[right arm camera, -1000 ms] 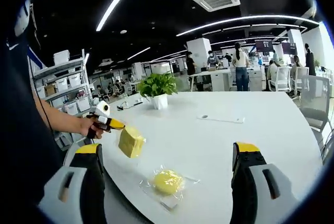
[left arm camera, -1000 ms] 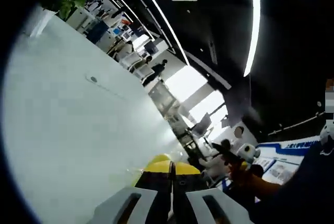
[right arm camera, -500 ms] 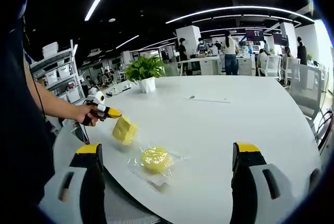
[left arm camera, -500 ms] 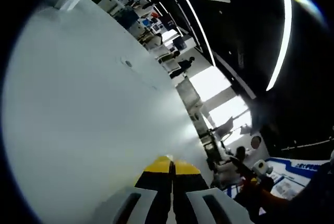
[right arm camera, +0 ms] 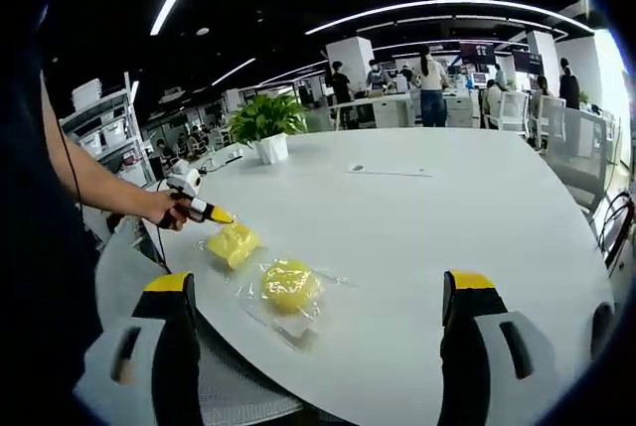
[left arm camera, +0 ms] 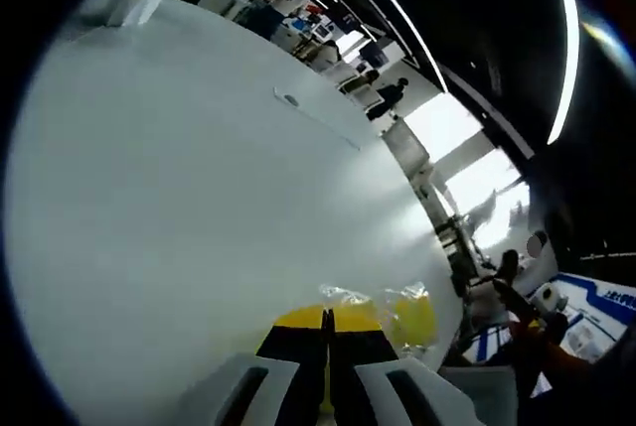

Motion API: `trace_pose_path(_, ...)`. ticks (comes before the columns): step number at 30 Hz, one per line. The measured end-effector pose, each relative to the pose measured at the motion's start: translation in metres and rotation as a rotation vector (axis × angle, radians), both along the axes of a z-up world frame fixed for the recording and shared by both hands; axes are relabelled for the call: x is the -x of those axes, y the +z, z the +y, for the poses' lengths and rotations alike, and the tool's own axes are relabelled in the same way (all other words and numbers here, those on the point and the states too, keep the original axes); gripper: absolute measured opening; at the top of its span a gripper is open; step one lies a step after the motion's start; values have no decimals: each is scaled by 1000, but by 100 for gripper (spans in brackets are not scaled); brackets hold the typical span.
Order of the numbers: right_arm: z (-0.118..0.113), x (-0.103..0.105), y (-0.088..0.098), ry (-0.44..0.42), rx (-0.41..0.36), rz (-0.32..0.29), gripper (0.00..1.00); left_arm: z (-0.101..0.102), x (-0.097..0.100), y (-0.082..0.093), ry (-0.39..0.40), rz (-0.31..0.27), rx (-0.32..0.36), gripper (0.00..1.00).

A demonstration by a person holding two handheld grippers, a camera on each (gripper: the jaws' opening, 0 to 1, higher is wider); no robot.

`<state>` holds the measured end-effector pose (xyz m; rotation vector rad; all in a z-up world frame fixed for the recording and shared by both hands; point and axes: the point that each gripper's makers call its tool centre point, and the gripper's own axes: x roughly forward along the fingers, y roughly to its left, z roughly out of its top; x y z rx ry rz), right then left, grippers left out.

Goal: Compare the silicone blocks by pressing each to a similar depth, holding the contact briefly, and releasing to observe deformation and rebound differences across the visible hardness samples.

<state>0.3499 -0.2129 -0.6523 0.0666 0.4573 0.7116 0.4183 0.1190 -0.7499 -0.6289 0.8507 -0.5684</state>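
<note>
The left gripper [right arm camera: 214, 215] is closed on a yellow silicone block [right arm camera: 233, 244] at the near edge of the white table [right arm camera: 437, 217], while the right gripper [right arm camera: 316, 347] is held wide open above that edge.

In the right gripper view, the left gripper is seen gripped in a person's hand [right arm camera: 164, 210], and the block in its yellow tips is held down at or just above the tabletop; contact cannot be judged. A second, rounder yellow silicone block [right arm camera: 284, 285] in a clear plastic wrapper is seen lying just beside it. In the left gripper view, the left gripper [left arm camera: 326, 319] jaws are shown pressed together, with the wrapped block [left arm camera: 409, 315] just beyond them. A potted plant [right arm camera: 263, 125] is seen standing further back on the table.
</note>
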Motion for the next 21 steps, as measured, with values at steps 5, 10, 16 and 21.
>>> trace_pose_path(5,3,-1,-8,1,3,23,97,7,-3,-18,-17,6,-105,0)
trace_pose_path(10,1,-2,-13,-2,6,39,97,11,-3,-28,-59,-46,-221,0)
trace_pose_path(16,-3,-4,-15,-10,7,52,97,20,-7,-37,-92,-99,-279,0)
trace_pose_path(21,-3,-4,-14,-15,5,49,97,23,-10,-38,-75,-114,-256,0)
